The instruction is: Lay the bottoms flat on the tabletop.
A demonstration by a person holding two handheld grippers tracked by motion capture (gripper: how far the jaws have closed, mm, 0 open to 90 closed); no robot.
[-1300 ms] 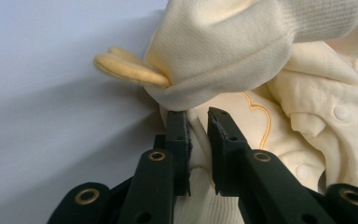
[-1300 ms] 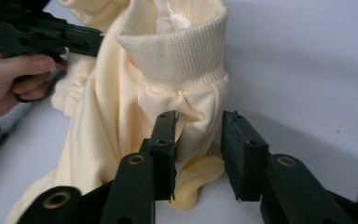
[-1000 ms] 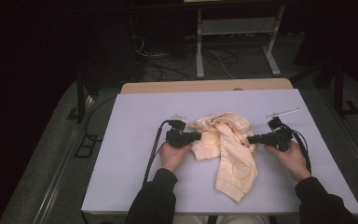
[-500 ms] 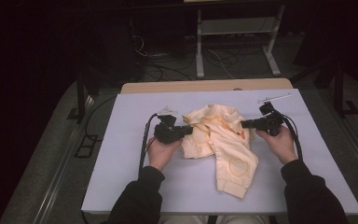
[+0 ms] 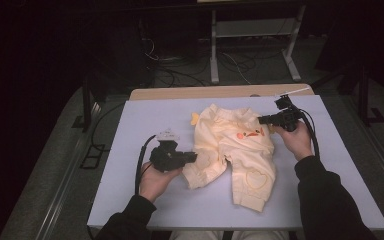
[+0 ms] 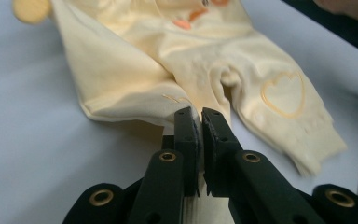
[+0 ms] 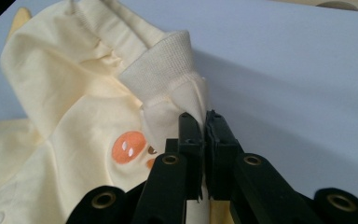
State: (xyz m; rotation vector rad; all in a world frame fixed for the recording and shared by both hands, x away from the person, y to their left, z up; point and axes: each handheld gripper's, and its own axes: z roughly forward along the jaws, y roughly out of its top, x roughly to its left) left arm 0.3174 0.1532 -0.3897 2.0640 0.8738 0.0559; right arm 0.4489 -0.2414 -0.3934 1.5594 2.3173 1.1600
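A pale yellow baby romper (image 5: 232, 150) lies spread on the light desk (image 5: 130, 200), its waistband end toward the far side and its two legs running toward the near edge, so its long axis goes far to near with a slight lean to the right. An orange duck print sits on the chest and a stitched heart on the right leg.

The left gripper (image 5: 190, 157) is at the near left of the garment, jaws pinched nearly together on the fabric of the left leg's edge; in the left gripper view (image 6: 200, 119) the cloth rises straight out from between the black jaws and the rest of the romper stretches away beyond them. The right gripper (image 5: 265, 120) is at the far right, its jaws likewise clamped narrow on a fold just below the ribbed cuff (image 7: 161, 70) of the waistband corner, as the right gripper view (image 7: 204, 120) shows.

So the two grips sit on opposite corners, roughly along a diagonal across the garment: the left hand nearer the leg end, the right hand nearer the waistband. The body of the romper lies between the jaws, right of the left gripper and left of the right one. Any spreading or folding next will probably turn on that diagonal, with each hand pulling away from the middle to take out the remaining slack.
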